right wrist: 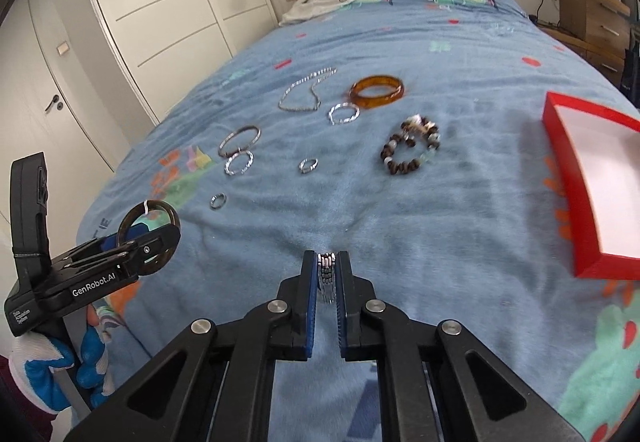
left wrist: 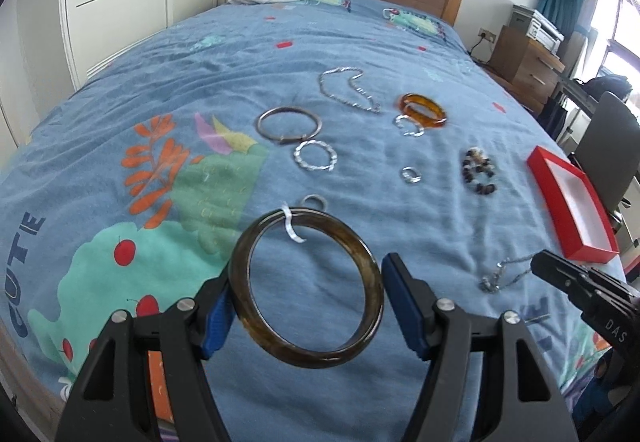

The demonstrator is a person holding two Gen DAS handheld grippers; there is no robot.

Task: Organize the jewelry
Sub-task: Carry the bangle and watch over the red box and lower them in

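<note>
**Both grippers holding jewelry above the bed**

The silver chain (right wrist: 326, 274) is mostly hiding between the right gripper (right wrist: 325, 262) pads, so its length is hard to make out. The left gripper (left wrist: 306, 284) is gripping a dark brown bangle (left wrist: 307, 288) across its width, a white tag hanging from the rim. Bracelets, rings, an amber bangle (right wrist: 377, 91) and a beaded bracelet (right wrist: 410, 149) are lying on the blue bedspread (right wrist: 460, 201). A red box (right wrist: 600, 177) is sitting open, partly cut off.
</note>
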